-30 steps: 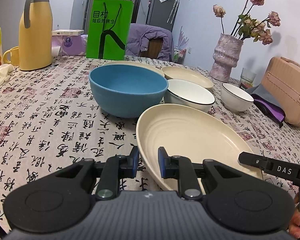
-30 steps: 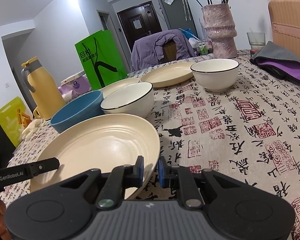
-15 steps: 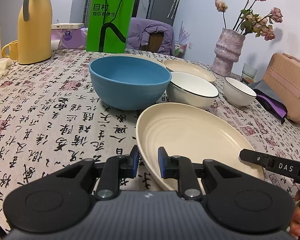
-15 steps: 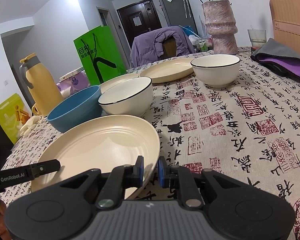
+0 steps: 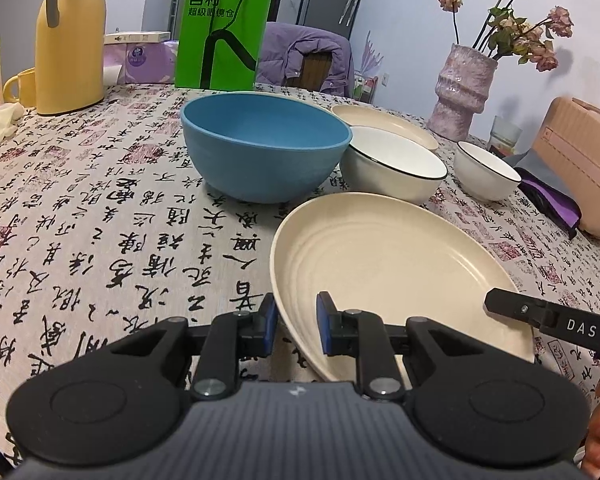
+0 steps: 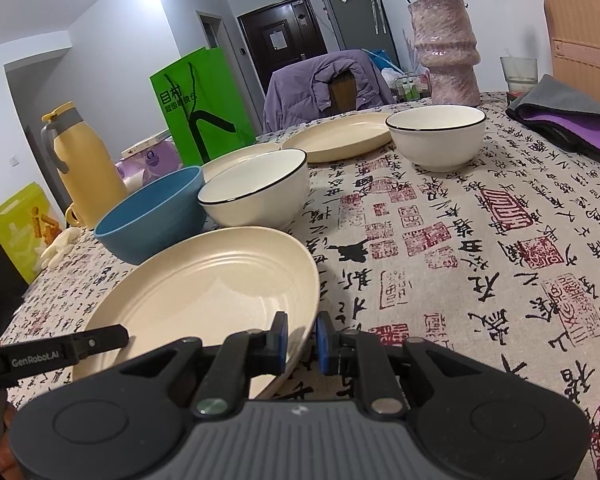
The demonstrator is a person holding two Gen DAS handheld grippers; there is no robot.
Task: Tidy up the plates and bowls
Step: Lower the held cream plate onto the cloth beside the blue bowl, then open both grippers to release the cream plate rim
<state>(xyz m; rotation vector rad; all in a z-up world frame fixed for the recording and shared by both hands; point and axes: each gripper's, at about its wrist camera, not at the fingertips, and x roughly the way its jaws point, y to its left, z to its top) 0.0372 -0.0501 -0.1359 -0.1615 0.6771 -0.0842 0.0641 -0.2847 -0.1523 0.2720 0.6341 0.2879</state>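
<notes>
Cream plate (image 5: 400,264) sits nearest the person on the calligraphy-print tablecloth (image 5: 80,216), and both tools straddle its rim from opposite sides. The left gripper (image 5: 296,326) has its blue pads on either side of the plate's near-left edge, one inside the dish and one outside; whether they actually press the rim cannot be told. The right gripper (image 6: 302,342) brackets the plate's (image 6: 216,280) right edge the same way, with narrow gaps visible beside the rim. Just behind the plate stands a blue bowl (image 5: 264,152), touching or nearly touching a black-rimmed white bowl (image 5: 392,170) to its right. A smaller white bowl (image 6: 436,136) stands further right, apart. Two more cream plates (image 6: 340,136) lie behind the bowls, before a green paper bag (image 5: 224,28).
</notes>
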